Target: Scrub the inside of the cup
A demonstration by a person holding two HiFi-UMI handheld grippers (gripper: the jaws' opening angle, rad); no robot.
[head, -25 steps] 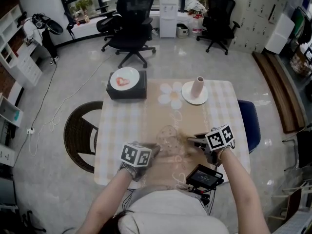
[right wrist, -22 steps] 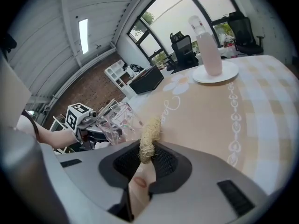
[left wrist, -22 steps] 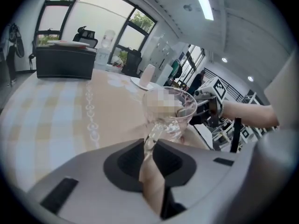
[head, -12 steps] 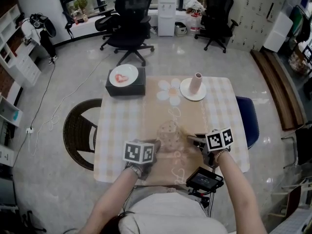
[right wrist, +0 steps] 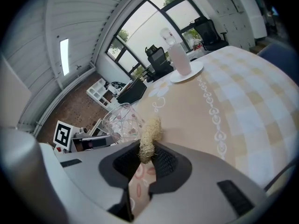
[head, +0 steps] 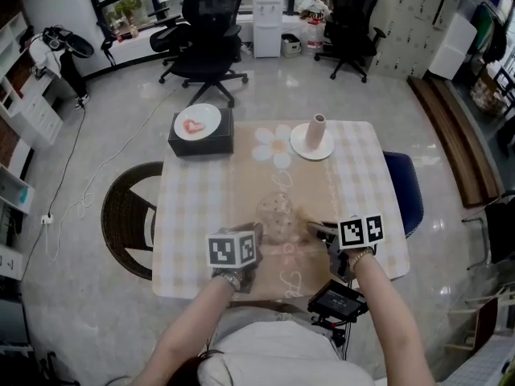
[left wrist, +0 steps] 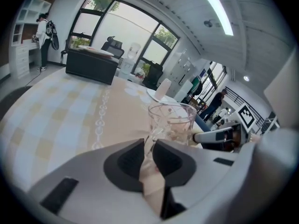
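Two grippers meet near the tabletop's (head: pixel 201 203) front edge. The left gripper's (left wrist: pixel 148 149) fingers pinch the near side of the clear glass cup (left wrist: pixel 172 121), which stands upright. The right gripper's (right wrist: pixel 147 155) fingers clamp a straw-coloured fibrous scrubber (right wrist: pixel 150 133) just beside the cup.

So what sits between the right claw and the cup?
Only the straw-coloured scrubber that the right claw pinches; it pokes out toward the glass cup, seen in the right gripper view. Whether it touches the cup is unclear.
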